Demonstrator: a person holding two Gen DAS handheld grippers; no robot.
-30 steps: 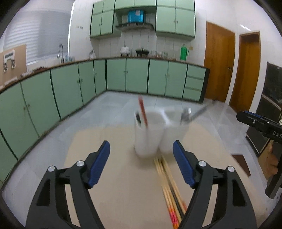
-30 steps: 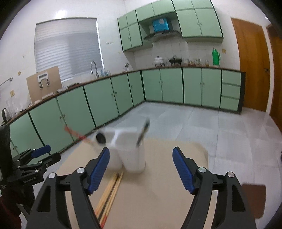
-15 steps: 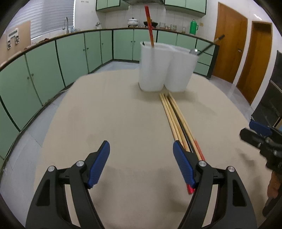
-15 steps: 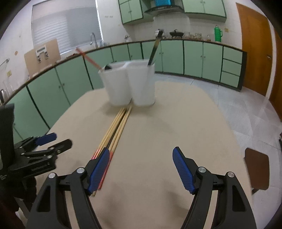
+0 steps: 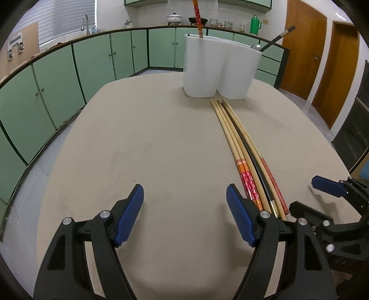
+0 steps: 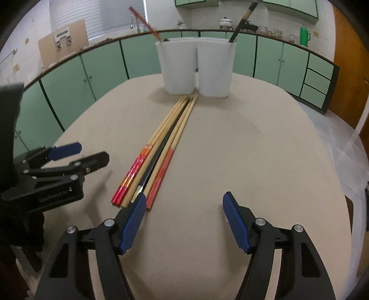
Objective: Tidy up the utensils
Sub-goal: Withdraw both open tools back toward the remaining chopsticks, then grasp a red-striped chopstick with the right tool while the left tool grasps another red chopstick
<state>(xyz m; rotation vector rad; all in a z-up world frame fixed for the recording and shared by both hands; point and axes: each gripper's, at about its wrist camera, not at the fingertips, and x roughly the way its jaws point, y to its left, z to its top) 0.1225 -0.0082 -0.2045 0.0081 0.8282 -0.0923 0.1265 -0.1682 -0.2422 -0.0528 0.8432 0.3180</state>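
Note:
Several chopsticks [image 5: 242, 147] lie side by side on the beige table [image 5: 161, 150], tips toward a white two-compartment holder [image 5: 219, 67] at the far edge. They also show in the right wrist view [image 6: 161, 147], in front of the holder [image 6: 196, 67]. A red-ended chopstick [image 5: 197, 16] stands in the holder's left compartment, a dark utensil [image 5: 276, 39] in the right. My left gripper [image 5: 184, 214] is open and empty, left of the chopsticks' near ends. My right gripper [image 6: 184, 219] is open and empty, just right of them.
Green kitchen cabinets [image 5: 96, 62] run behind the table with a gap of floor between. Wooden doors [image 5: 299, 53] stand at the right. The table's rounded edges fall away on both sides. Each gripper shows at the edge of the other's view [image 6: 57, 166].
Both grippers have pulled back from the holder and dropped low over the table. The chopsticks' near ends now lie beside the fingers. Both stay open.

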